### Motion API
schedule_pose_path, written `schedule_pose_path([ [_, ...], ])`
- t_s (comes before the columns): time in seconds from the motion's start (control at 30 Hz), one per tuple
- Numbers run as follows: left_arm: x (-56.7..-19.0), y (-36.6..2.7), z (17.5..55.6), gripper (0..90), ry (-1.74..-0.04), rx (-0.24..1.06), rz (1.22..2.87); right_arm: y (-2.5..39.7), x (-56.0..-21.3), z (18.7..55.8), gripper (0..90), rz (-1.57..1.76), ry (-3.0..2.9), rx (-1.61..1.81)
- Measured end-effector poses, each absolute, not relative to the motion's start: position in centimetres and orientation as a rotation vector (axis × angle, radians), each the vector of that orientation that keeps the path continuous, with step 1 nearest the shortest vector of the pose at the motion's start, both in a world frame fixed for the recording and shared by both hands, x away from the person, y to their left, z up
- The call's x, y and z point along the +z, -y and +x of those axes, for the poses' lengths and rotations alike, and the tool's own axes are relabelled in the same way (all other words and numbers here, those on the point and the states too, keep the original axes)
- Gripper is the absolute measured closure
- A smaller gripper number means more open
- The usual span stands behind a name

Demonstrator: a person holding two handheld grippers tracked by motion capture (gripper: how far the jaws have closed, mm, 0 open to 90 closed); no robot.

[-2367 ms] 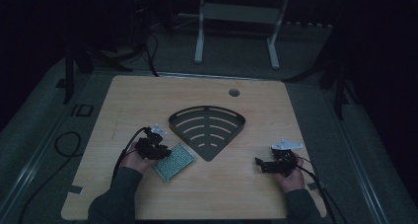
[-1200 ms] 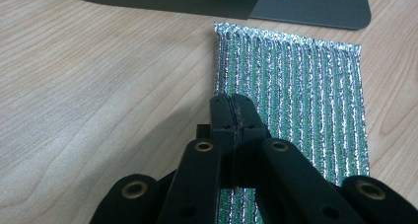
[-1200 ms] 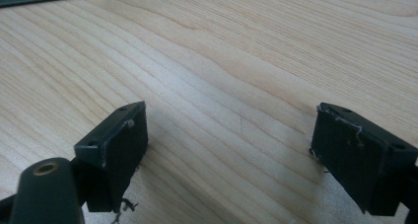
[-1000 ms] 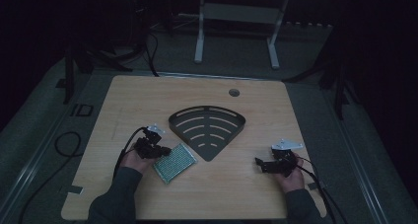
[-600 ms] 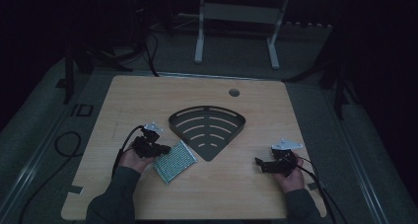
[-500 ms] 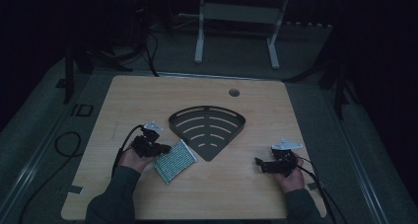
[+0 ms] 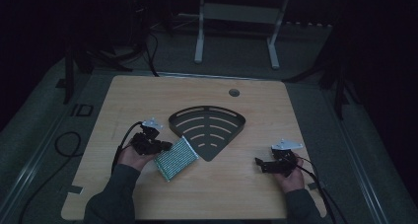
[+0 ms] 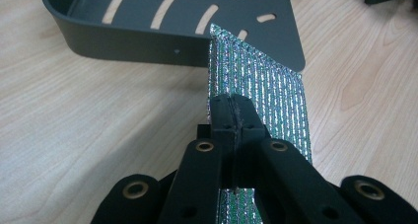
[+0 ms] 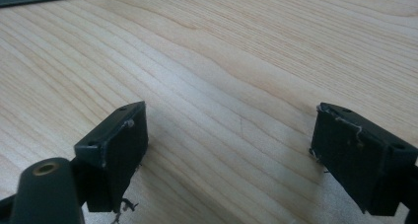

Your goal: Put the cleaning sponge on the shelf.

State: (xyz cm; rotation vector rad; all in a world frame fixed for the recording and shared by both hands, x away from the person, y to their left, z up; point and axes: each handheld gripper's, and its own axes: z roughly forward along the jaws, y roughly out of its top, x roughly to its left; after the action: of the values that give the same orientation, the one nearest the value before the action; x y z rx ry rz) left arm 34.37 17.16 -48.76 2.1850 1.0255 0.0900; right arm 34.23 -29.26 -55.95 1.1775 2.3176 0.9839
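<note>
A flat, glittery green-silver ribbed pad (image 7: 176, 158) (image 8: 266, 93) lies tilted off the table, with its far edge against the rim of a dark fan-shaped slotted tray (image 7: 209, 128) (image 8: 167, 17). My left gripper (image 7: 166, 146) (image 8: 231, 116) is shut on the pad's near edge and holds it slightly raised. At the right front of the table, my right gripper (image 7: 260, 164) (image 9: 229, 145) rests low over bare wood, jaws wide open and nothing between them.
The wooden table (image 7: 148, 100) has a round cable hole (image 7: 234, 92) at the back. Cables trail from both grippers off the front corners. A white frame stand (image 7: 236, 21) is on the floor beyond the table.
My left gripper has lifted and turned the glittery pad, bringing its far edge closer to the tray's rim. The right gripper has stayed in place.
</note>
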Motion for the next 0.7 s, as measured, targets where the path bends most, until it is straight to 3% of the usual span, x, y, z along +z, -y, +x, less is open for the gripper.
schedule_pose_path([
  [0.7, -46.4, -16.6, 36.3, 90.0, -1.007, 0.141, 2.159, 29.3, -55.9, 34.2, 13.6, 1.179, -2.318, 0.984],
])
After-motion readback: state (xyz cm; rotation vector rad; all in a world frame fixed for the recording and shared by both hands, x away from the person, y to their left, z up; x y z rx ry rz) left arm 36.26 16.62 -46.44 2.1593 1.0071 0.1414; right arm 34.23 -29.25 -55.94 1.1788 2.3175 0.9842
